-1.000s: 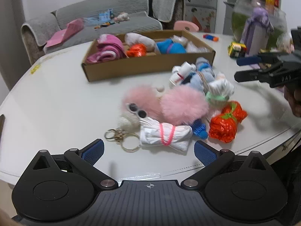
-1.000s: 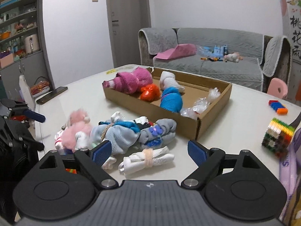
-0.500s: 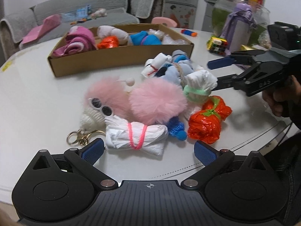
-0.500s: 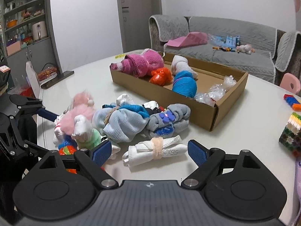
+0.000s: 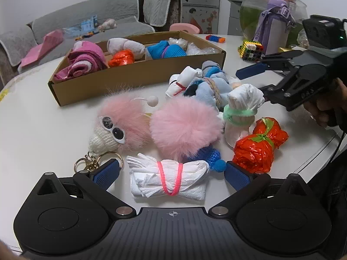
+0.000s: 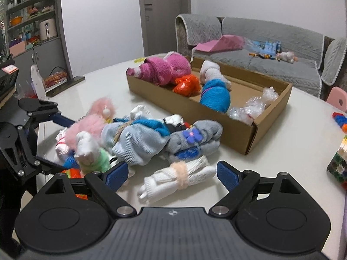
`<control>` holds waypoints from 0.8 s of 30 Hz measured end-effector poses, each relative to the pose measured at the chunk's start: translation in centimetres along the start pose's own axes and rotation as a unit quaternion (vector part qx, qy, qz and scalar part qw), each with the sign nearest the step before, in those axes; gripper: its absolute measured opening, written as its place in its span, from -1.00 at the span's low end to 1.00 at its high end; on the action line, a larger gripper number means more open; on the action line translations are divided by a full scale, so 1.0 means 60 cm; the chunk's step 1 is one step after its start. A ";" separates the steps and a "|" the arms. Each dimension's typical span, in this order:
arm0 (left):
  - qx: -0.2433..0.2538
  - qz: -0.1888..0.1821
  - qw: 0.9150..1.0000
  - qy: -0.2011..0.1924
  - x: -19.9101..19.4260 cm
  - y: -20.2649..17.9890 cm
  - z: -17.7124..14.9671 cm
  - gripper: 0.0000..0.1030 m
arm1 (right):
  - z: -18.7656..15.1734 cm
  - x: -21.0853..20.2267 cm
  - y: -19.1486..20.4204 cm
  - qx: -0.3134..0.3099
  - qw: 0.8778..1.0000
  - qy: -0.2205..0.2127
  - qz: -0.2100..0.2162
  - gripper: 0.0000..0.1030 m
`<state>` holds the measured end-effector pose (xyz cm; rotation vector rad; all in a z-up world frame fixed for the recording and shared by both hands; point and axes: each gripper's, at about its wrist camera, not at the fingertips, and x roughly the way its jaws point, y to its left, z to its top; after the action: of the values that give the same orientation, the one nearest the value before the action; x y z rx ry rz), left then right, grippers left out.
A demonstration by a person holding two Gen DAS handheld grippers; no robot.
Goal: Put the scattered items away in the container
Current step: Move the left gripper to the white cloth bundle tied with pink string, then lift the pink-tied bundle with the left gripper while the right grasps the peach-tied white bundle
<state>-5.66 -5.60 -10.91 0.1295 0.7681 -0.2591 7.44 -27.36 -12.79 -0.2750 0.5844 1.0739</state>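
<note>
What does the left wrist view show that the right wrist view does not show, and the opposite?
Only the left wrist view shows the white bundle with a pink band, the keyring and the purple bottle. Only the right wrist view shows the white roll with a peach band, the door and the shelves. Both show the cardboard box, the pink fluffy toy, the sofa and both open tools: left tool, right tool.

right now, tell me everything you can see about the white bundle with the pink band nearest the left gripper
The white bundle looks like thin crinkled plastic or paper, rolled into a short flat log and cinched round its middle by a bright pink elastic band. It lies on its side on the white table, between the open fingers of the left gripper, neither pad pressing it. A blue knitted piece touches its far right end.
</note>
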 end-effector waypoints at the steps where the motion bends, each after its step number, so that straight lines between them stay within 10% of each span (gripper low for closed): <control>1: 0.000 0.000 1.000 -0.001 0.000 0.000 -0.001 0.99 | 0.000 0.005 -0.001 -0.003 1.000 0.005 0.000 0.70; 13: -0.002 -0.008 1.000 -0.007 -0.016 -0.016 -0.004 0.52 | -0.006 0.008 -0.003 -0.012 0.999 0.034 0.003 0.37; 24: 0.001 0.009 1.000 -0.019 -0.057 -0.018 0.003 0.45 | 0.004 -0.045 -0.024 0.023 0.999 -0.033 -0.021 0.37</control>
<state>-8.18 -6.03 -8.44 0.1335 0.7294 -0.2456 7.83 -29.95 -11.15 -0.2107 0.5406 1.0237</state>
